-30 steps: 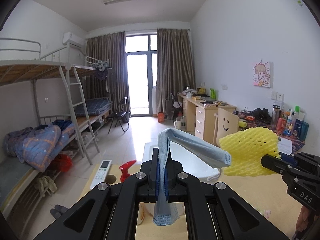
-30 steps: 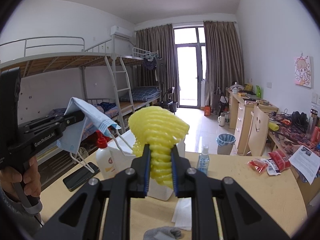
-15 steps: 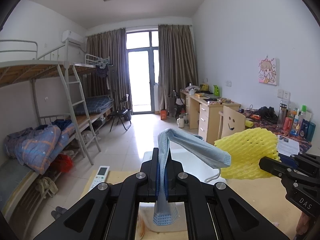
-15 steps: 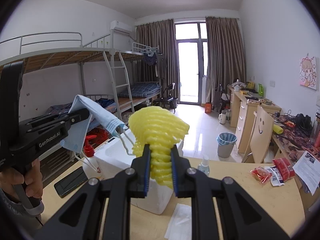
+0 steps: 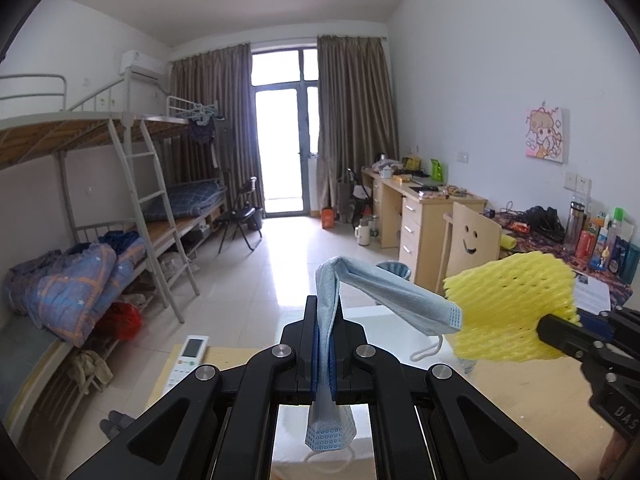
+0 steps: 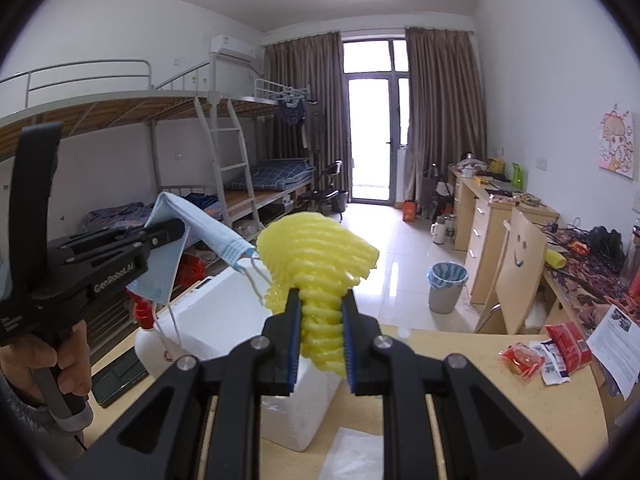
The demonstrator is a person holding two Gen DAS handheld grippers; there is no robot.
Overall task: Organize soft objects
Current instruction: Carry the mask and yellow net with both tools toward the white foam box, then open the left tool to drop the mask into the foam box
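My left gripper (image 5: 325, 322) is shut on a light blue face mask (image 5: 384, 296), which folds over the fingers and hangs to the right with its ear loop dangling. It also shows in the right wrist view (image 6: 208, 236), held by the left gripper (image 6: 176, 232). My right gripper (image 6: 320, 308) is shut on a yellow foam net (image 6: 320, 256); the net also shows in the left wrist view (image 5: 512, 312). Both are held above a white foam box (image 6: 224, 320) on the wooden table (image 6: 500, 400). The mask's edge nearly touches the net.
On the table are a white remote (image 5: 188, 358), a dark phone (image 6: 120, 376), a red-capped white bottle (image 6: 146, 328), red snack packets (image 6: 552, 352), a white tissue (image 6: 352, 456) and a printed paper (image 6: 616, 336). Bunk beds stand left, desks and a chair right.
Both grippers have risen a little and come closer together over the white box. Their holds on the mask and the net have not changed.
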